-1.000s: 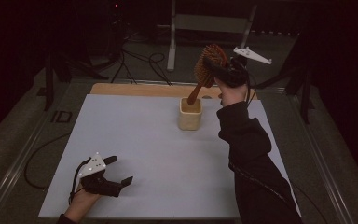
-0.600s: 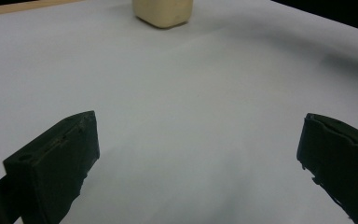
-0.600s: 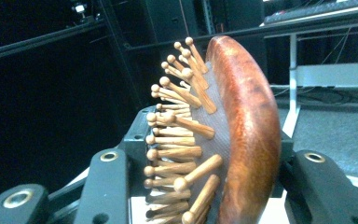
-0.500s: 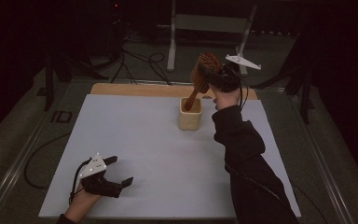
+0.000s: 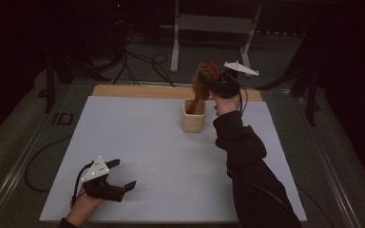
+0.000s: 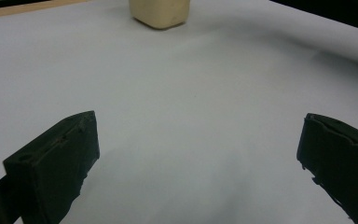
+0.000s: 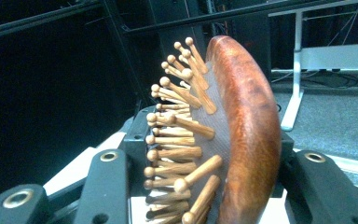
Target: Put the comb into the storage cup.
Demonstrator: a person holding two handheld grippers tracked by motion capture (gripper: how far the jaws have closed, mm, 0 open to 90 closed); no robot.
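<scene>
A wooden hairbrush (image 5: 204, 80) with wooden pins stands handle-down in a cream square cup (image 5: 193, 116) at the table's far middle. My right gripper (image 5: 217, 84) is shut on the brush's head, above the cup. In the right gripper view the reddish brush head (image 7: 242, 135) sits between the two black jaws, pins facing left. My left gripper (image 5: 122, 175) rests on the white table at the near left, open, nothing between its jaws. The left gripper view has the cup (image 6: 160, 12) far ahead at the top edge.
The white table top (image 5: 138, 142) has a wooden strip (image 5: 138, 91) along its far edge. Cables and a metal stand leg (image 5: 175, 42) lie on the dark floor behind. A cable trails off the table's left side.
My right gripper has come down and slightly left with the brush, whose handle now sits deeper in the cup. The left gripper has not moved.
</scene>
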